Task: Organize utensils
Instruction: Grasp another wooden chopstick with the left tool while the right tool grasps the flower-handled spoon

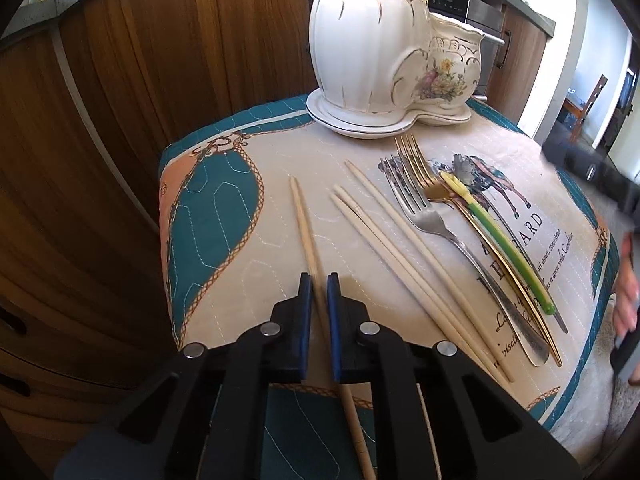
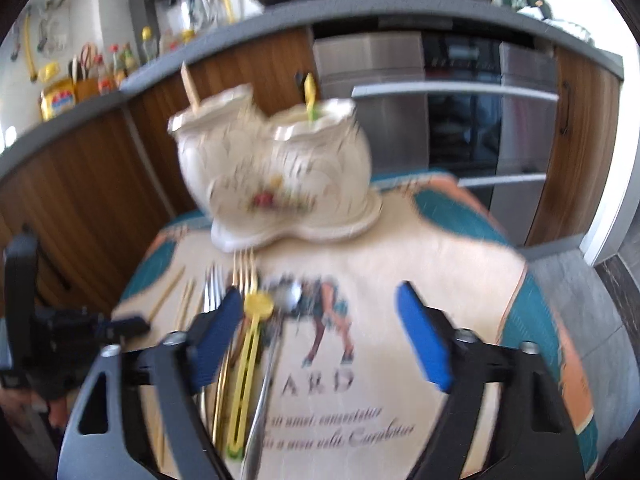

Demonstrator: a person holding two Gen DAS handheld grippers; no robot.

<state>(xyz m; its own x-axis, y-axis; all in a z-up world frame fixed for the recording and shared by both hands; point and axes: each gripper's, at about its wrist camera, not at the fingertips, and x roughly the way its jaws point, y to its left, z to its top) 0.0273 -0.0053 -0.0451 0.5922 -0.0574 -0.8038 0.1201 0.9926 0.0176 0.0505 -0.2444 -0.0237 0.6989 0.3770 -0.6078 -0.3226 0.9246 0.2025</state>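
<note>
The whole right wrist view is smeared by motion blur: the ceramic holder (image 2: 276, 168) shows no crisp edges, and the two sticks poking from its compartments cannot be identified. The lettering on the cloth (image 2: 460, 280) there is only partly legible. In the left wrist view the left gripper (image 1: 319, 284) covers a stretch of the chopstick (image 1: 304, 220) between its blue pads, and whether they actually pinch it cannot be told. The right gripper (image 1: 576, 164) is a dark blur at the frame's right edge.
</note>
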